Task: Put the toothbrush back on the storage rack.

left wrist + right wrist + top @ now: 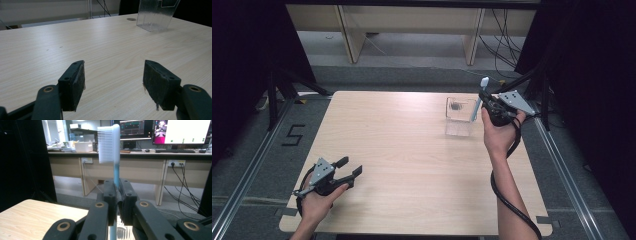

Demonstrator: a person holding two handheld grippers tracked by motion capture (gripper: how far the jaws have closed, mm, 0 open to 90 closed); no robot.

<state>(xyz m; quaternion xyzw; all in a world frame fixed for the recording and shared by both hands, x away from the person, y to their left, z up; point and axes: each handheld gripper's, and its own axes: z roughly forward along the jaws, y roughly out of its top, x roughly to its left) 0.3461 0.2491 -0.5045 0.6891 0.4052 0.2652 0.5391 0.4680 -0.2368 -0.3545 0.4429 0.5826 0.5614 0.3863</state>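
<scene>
Nearest the camera, at the lower left of the high view, the left gripper (353,171) is held low over the light wooden table (412,165) by a hand (317,202) entering from the bottom edge. Its two black jaws are spread wide apart with nothing between them; in the left gripper view, bare wood grain is seen through the gap between the pads (75,83).

Farther off, toward the upper right of the high view, a clear ribbed plastic container (460,116) stands on the table. Just to its right, the right gripper (484,97) is held up by the other hand (498,135), with a black cable (507,195) trailing down toward the bottom edge. Its jaws are clenched on the blue handle of a toothbrush (112,147), which is held upright with its white bristled head at the top, bristles facing the left of the right gripper view. Desks and monitors (185,131) are seen in the background there.
</scene>
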